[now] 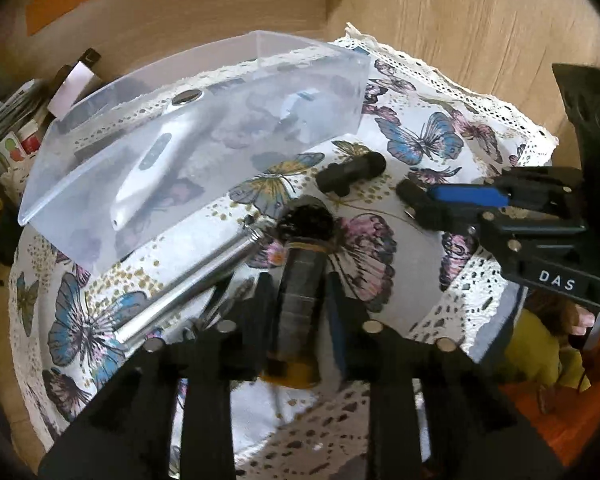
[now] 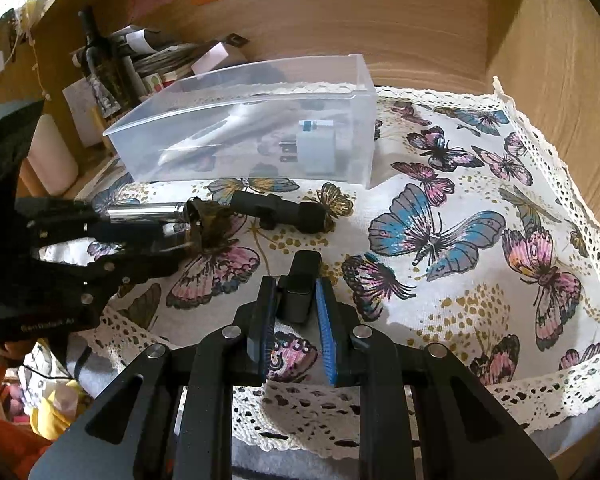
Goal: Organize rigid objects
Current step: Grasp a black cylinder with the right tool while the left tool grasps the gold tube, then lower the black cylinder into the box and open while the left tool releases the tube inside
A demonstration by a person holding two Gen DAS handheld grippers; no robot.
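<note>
One butterfly-print cloth, lace-edged, on wood-grain surface.

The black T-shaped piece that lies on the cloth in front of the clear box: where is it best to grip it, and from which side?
Grip the black T-shaped piece on its long barrel, between the side stub and the thicker end, coming from above with the claw across its length. It lies flat on the butterfly cloth, and its stub would block a grip in the middle.
</note>
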